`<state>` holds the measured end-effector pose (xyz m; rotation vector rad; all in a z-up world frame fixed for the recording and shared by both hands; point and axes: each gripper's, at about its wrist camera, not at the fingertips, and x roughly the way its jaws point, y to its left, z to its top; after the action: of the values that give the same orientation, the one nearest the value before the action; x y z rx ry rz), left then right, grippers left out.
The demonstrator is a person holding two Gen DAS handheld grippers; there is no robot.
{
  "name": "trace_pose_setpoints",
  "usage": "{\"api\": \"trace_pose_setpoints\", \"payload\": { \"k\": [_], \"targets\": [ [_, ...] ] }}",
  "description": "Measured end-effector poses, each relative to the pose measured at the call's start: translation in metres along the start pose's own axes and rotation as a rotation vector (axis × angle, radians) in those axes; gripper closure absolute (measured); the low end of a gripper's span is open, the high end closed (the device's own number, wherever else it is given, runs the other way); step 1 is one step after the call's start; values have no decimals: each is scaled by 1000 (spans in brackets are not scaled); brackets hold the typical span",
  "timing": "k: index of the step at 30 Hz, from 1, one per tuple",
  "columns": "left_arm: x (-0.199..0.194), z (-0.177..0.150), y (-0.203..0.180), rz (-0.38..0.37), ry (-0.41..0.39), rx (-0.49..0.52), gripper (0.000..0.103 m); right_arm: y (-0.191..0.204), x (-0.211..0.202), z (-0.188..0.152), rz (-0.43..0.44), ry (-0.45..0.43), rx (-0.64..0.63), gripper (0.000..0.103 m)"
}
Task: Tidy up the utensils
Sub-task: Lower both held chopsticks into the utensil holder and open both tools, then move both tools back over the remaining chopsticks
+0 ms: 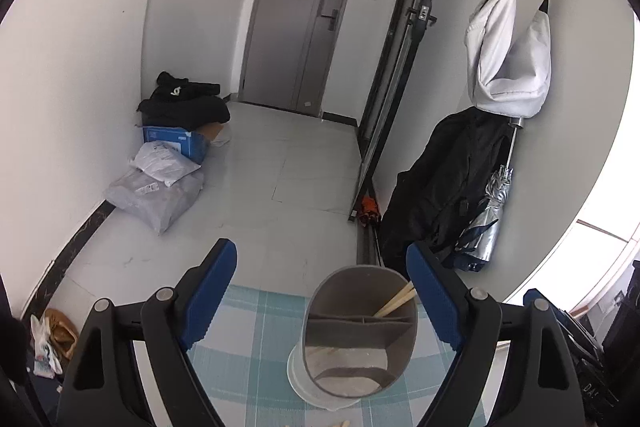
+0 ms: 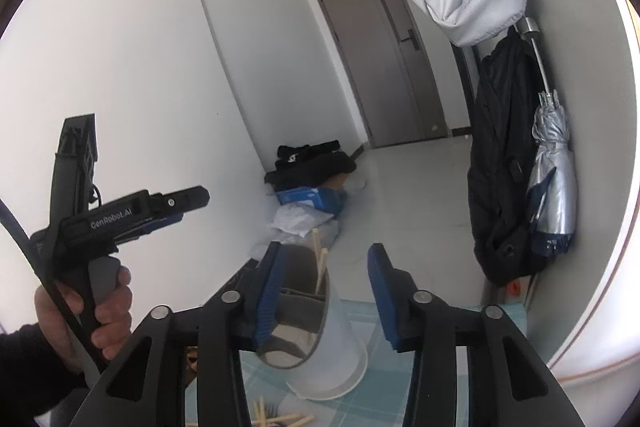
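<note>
A grey-rimmed utensil holder (image 1: 360, 331) with inner dividers stands on a blue checked tablecloth (image 1: 256, 347). Wooden chopsticks (image 1: 394, 303) lean in its back compartment. My left gripper (image 1: 322, 291) is open and empty, its blue pads either side of the holder and above it. In the right wrist view the holder (image 2: 320, 331) sits between the fingers of my open, empty right gripper (image 2: 324, 291), with chopsticks (image 2: 320, 267) standing in it. Loose wooden chopsticks (image 2: 280, 419) lie on the cloth below. The hand-held left gripper (image 2: 188, 201) shows at the left.
The table's far edge drops to a tiled floor. Bags and a blue box (image 1: 172, 143) lie by the left wall. A black jacket (image 1: 444, 187), a silver umbrella (image 1: 488, 219) and a white bag (image 1: 508, 55) hang on the right wall. A grey door (image 1: 300, 19) is beyond.
</note>
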<state>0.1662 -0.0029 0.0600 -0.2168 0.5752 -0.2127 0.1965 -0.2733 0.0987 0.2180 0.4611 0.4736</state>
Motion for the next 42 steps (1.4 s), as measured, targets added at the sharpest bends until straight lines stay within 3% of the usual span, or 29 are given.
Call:
{"api": "trace_pose_setpoints", "payload": {
  "k": [4, 8, 17, 28, 30, 42],
  "targets": [
    [-27, -15, -7, 48, -7, 10, 15, 15, -20, -7, 16, -2, -13, 52],
    [-50, -24, -17, 123, -22, 79, 11, 29, -37, -15, 10, 0, -22, 40],
    [-83, -54, 0, 135, -41, 9, 3, 56, -60, -41, 7, 25, -30, 34],
    [-90, -104, 14, 127, 5, -40, 1, 65, -67, -82, -46, 105, -6, 22],
    [-87, -112, 16, 125, 10, -36, 1, 64, -65, -92, -62, 131, 2, 14],
    [-60, -146, 52, 104, 167, -132, 1, 45, -35, -135, -114, 334, 73, 13]
  ]
}}
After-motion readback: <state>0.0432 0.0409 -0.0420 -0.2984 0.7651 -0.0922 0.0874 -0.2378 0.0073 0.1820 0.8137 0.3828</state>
